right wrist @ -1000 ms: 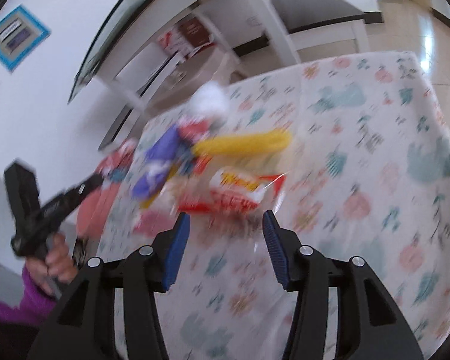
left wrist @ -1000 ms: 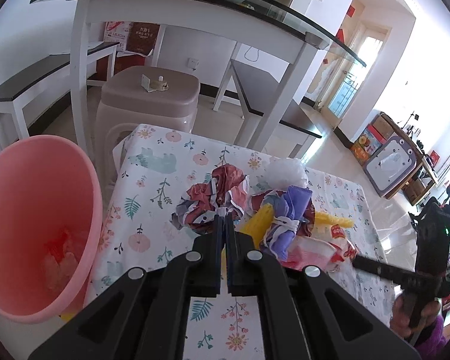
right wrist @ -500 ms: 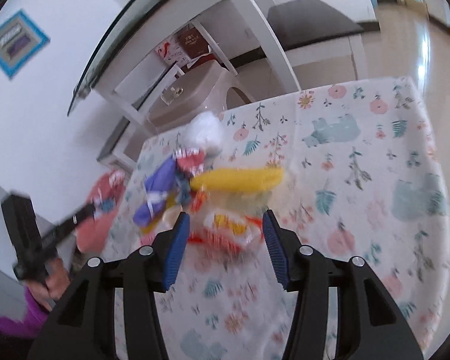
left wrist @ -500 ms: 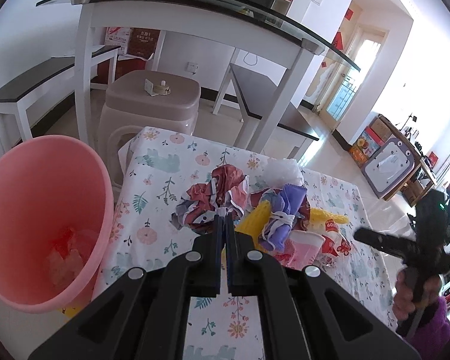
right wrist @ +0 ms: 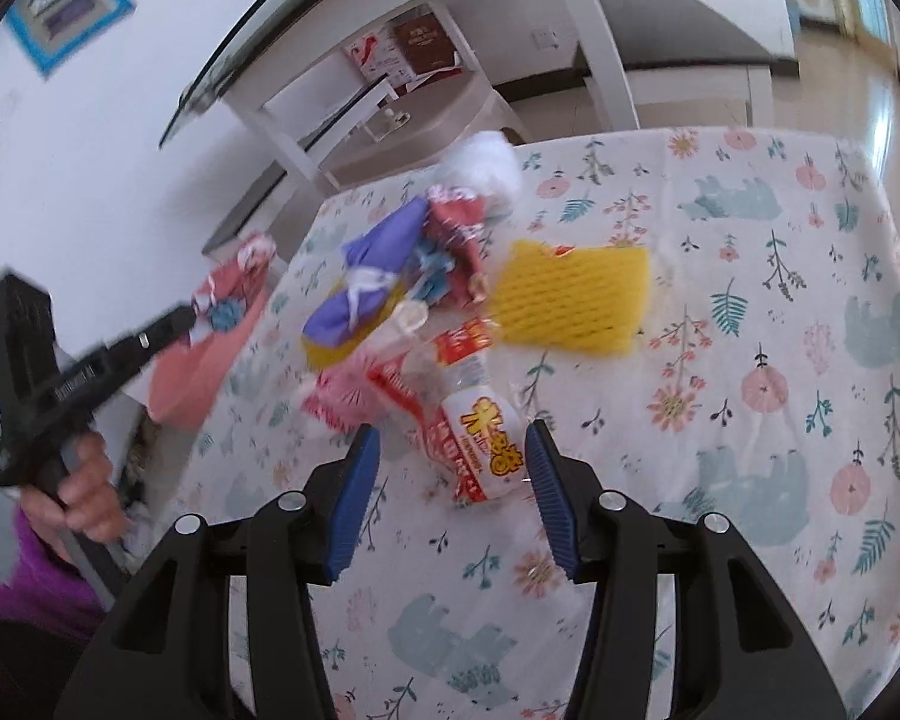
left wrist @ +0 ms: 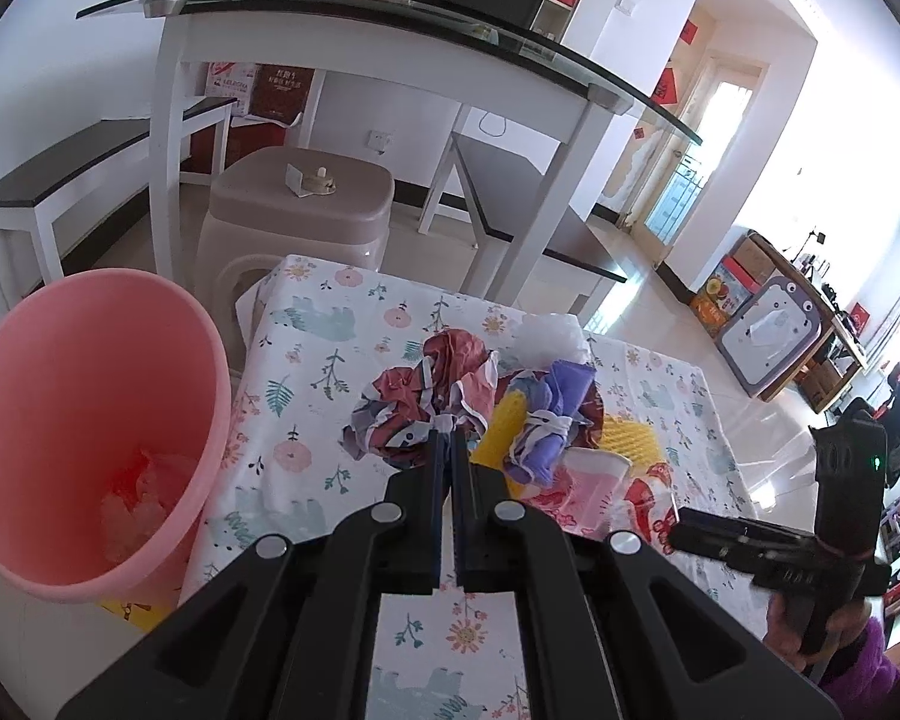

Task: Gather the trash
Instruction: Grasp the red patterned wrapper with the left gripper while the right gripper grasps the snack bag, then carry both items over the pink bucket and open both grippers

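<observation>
Left gripper (left wrist: pixel 448 441) jaws seemingly pinching crumpled red wrapper (left wrist: pixel 417 402) beside pink bin (left wrist: pixel 96 372)

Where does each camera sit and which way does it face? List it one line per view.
Left wrist: rides the shut left tool, facing the crumpled wrapper it grips, pink bin at left; the right tool and its hand show at lower right.
Right wrist: rides the open right tool, facing the snack bag; the left tool and its hand show at left.
Shared: yellow foam net, floral tablecloth.

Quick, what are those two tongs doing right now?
Left tongs: closed on the crumpled red wrapper.
Right tongs: open, holding nothing, either side of the snack bag.
</observation>
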`<state>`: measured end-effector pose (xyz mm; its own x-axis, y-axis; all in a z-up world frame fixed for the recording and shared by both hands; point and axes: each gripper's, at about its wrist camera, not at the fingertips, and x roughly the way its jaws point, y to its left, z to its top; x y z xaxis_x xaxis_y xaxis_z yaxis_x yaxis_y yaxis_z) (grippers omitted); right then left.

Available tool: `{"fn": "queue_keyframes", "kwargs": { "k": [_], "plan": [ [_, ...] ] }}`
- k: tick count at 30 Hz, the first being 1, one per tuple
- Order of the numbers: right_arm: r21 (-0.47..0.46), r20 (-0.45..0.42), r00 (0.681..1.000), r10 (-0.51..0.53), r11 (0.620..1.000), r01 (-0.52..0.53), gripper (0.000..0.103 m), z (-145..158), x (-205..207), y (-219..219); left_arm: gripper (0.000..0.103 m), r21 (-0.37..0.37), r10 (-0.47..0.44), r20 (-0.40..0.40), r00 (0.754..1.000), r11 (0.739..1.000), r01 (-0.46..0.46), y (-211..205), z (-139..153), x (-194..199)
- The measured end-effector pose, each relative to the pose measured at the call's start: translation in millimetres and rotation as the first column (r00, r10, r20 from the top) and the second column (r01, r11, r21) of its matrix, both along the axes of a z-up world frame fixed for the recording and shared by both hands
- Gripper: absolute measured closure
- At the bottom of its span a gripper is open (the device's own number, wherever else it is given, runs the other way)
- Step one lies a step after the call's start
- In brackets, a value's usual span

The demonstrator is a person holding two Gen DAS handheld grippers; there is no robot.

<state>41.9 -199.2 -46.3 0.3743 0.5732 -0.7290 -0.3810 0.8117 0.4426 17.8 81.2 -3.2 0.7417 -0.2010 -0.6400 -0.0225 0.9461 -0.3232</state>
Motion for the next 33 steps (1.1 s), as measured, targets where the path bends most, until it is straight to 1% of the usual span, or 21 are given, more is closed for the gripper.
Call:
{"fn": "queue_keyframes", "kwargs": {
  "k": [1, 5, 9, 12, 13, 14, 16, 19, 22, 25, 28, 31, 33],
  "plan": [
    [-0.016, 0.009, 1.000, 0.007, 1.000, -0.007, 0.052, 0.0, -3.0, 2.9, 0.101, 0.000, -0.002, 0.003, 1.000, 1.000, 0.002, -0.6, 1.0, -1.8],
    [-0.140, 0.084, 0.996, 0.020, 0.990, -0.009, 0.052, 1.3, -17.8, 21.3, 0.101, 0.001, -0.002, 0.015, 1.000, 1.000, 0.002, 0.8, 4.5, -8.7],
    [-0.182, 0.146, 0.989, 0.018, 0.983, 0.008, 0.052, 6.9, -31.2, 26.9, 0.101, 0.009, 0.002, 0.028, 1.000, 1.000, -0.002, 2.7, 6.5, -16.3],
    [-0.206, 0.168, 0.986, 0.017, 0.978, 0.018, 0.053, 7.2, -36.9, 28.6, 0.101, 0.014, 0.003, 0.032, 0.999, 1.000, -0.004, 5.7, 5.8, -22.1],
    [-0.224, 0.170, 0.985, 0.018, 0.974, 0.021, 0.060, 5.5, -37.4, 30.2, 0.101, 0.009, 0.003, 0.032, 0.999, 1.000, -0.004, 6.9, 5.2, -23.5],
    [-0.241, 0.173, 0.985, 0.021, 0.970, 0.021, 0.071, 4.1, -38.2, 32.0, 0.101, 0.007, 0.004, 0.031, 1.000, 1.000, -0.004, 7.9, 4.6, -24.4],
    [-0.276, 0.189, 0.982, 0.017, 0.960, 0.036, 0.081, 2.9, -40.3, 34.1, 0.101, 0.001, 0.007, 0.033, 0.999, 1.000, -0.007, 10.4, 4.2, -26.4],
    [-0.280, 0.202, 0.979, 0.008, 0.959, 0.050, 0.091, 5.8, -43.8, 34.4, 0.101, -0.003, 0.010, 0.040, 0.999, 1.000, -0.009, 14.1, 4.5, -30.6],
    [-0.267, 0.228, 0.974, -0.010, 0.961, 0.072, 0.096, 13.5, -47.5, 32.4, 0.101, 0.008, 0.016, 0.060, 0.998, 1.000, -0.016, 17.9, 6.9, -34.7],
    [-0.234, 0.273, 0.962, -0.023, 0.968, 0.090, 0.096, 31.3, -52.1, 33.5, 0.101, 0.032, 0.030, 0.090, 0.996, 0.999, -0.033, 22.5, 10.5, -44.0],
    [-0.193, 0.320, 0.947, -0.020, 0.977, 0.086, 0.096, 51.9, -53.4, 40.8, 0.101, 0.062, 0.063, 0.124, 0.990, 0.996, -0.071, 30.6, 15.9, -53.5],
    [-0.135, 0.367, 0.930, 0.004, 0.990, 0.049, 0.096, 75.7, -51.0, 61.5, 0.101, 0.074, 0.107, 0.146, 0.983, 0.990, -0.119, 45.2, 20.1, -62.8],
    [-0.105, 0.381, 0.924, 0.033, 0.994, 0.008, 0.096, 85.4, -45.9, 79.7, 0.101, 0.079, 0.143, 0.157, 0.977, 0.984, -0.157, 56.4, 21.5, -69.0]
  ]
}}
